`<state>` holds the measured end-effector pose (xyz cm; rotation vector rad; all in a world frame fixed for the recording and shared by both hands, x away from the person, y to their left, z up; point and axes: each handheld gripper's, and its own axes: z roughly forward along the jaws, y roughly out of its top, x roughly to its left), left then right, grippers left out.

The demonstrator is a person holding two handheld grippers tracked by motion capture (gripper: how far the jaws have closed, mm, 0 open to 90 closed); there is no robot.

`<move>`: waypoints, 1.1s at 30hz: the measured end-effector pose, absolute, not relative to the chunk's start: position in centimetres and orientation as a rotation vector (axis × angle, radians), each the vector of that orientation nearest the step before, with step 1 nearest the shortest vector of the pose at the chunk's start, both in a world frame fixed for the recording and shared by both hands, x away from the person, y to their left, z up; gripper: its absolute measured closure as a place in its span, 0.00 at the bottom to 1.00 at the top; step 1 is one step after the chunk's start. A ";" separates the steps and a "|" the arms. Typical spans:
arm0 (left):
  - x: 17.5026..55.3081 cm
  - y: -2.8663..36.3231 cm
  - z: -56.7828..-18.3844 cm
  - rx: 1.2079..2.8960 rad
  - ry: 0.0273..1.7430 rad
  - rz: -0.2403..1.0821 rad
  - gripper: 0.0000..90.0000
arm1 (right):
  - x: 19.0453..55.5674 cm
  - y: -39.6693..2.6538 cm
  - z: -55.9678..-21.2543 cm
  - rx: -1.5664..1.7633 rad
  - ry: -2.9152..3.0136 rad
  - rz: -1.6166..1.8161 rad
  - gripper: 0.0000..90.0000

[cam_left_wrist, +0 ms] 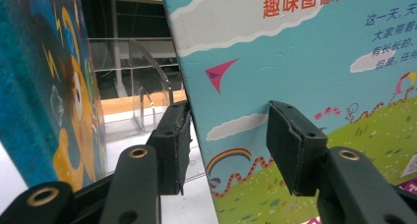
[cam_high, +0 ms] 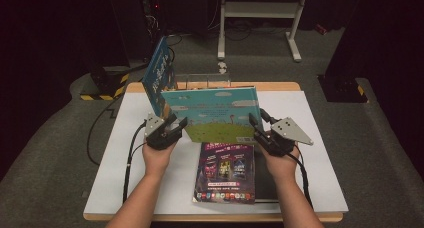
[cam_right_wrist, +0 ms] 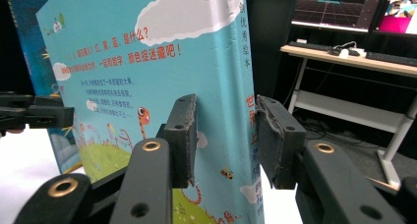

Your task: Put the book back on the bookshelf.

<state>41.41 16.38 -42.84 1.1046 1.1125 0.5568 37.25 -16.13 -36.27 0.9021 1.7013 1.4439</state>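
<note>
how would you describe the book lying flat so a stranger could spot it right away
On the white table, look at the near edge between the person's forearms. The flat book lies there face up, with a dark purple cover, unlike the upright sky-blue book behind it.

upright book (cam_high: 212,113) behind flat magazine (cam_high: 226,172), second book (cam_high: 159,74) left

A picture book (cam_high: 215,113) with a sky-blue cover, white clouds, a green meadow along the bottom and red-orange lettering. To its left, a darker blue book (cam_high: 157,75) with yellow and orange cartoon shapes. Near it lies a purple magazine (cam_high: 226,172) with bright panels. The table mat (cam_high: 310,178) is white, the grippers' jaws black.
</note>
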 end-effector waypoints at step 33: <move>39.8 17.0 -43.4 1.089 1.078 0.580 0.56 | 35.8 -15.7 -35.3 0.830 1.772 1.520 0.49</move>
